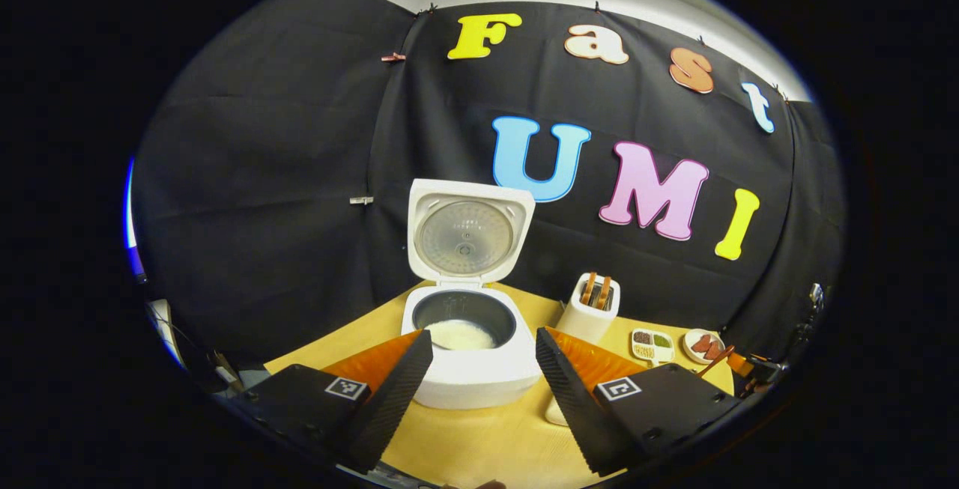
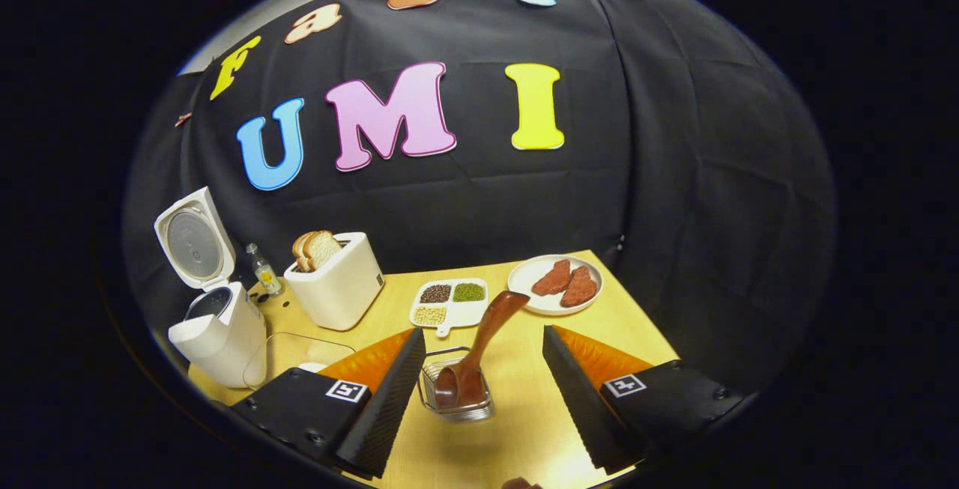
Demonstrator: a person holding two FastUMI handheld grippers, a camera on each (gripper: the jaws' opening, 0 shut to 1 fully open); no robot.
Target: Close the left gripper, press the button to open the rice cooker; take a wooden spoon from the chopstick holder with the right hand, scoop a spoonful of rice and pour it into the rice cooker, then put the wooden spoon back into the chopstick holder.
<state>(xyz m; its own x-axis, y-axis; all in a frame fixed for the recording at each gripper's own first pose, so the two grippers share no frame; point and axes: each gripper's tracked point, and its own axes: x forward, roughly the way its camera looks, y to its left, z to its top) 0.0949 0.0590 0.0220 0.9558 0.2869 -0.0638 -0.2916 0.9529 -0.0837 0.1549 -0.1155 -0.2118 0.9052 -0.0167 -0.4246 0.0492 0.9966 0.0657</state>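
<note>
The white rice cooker (image 1: pixel 472 377) stands with its lid (image 1: pixel 468 234) up, and white rice lies in the pot (image 1: pixel 461 333). My left gripper (image 1: pixel 484 335) is open just in front of it, one finger on each side of the pot. In the right gripper view the cooker (image 2: pixel 221 332) is at the far left. A brown wooden spoon (image 2: pixel 487 335) leans in a clear holder (image 2: pixel 457 399) on the table. My right gripper (image 2: pixel 483 335) is open around the holder, its fingers apart from the spoon.
A white toaster (image 2: pixel 333 283) with bread slices stands beside the cooker, with a small bottle (image 2: pixel 264 268) between them. A sectioned dish of grains (image 2: pixel 449 303) and a plate of meat (image 2: pixel 554 283) lie behind the holder. A clear container (image 2: pixel 300 354) sits near the cooker on the yellow table (image 2: pixel 524 399).
</note>
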